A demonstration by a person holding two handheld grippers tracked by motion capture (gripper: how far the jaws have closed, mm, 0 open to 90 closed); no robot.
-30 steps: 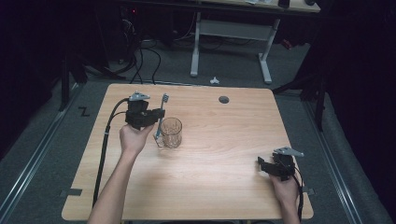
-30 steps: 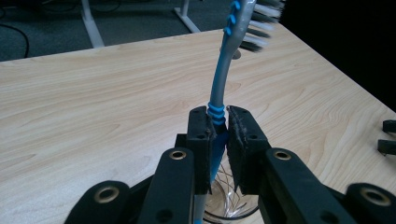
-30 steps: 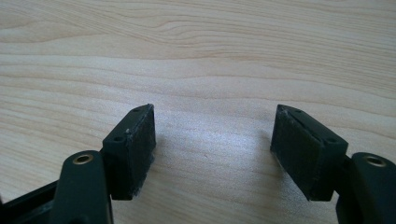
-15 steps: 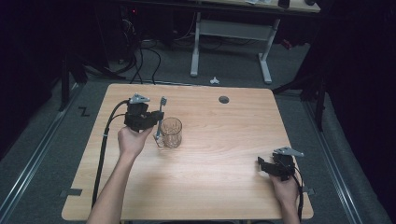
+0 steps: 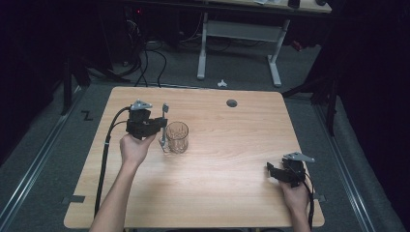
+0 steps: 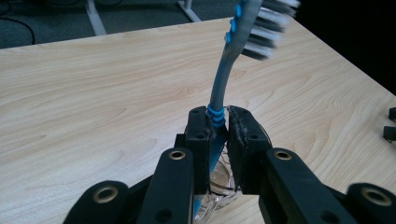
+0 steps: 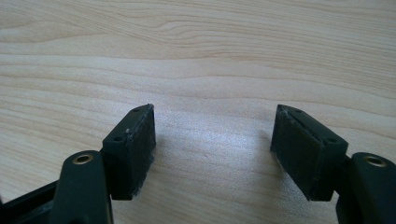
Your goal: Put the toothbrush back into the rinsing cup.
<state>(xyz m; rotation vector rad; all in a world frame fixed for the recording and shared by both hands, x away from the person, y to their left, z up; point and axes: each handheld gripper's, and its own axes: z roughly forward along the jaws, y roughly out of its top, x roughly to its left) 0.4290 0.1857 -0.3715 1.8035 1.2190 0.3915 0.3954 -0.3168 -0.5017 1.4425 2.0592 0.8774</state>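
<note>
The right gripper (image 5: 276, 172) is resting near the table's (image 5: 232, 198) near right corner, its 2 jaws standing apart over bare wood. Farther off, toward the left edge, the left gripper (image 6: 217, 126) is clamping a blue toothbrush (image 6: 223, 79) upright beside the glass cup (image 5: 177, 137); judging by this, dropping it in is remaining.

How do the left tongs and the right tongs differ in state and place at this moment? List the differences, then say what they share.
The left tongs are shut on a toothbrush; the right tongs stand open with nothing between them. The left tongs hold the toothbrush upright beside a glass cup near the table's left side; the right tongs sit by its right front corner. Both have black jaws and are hand-held.
</note>
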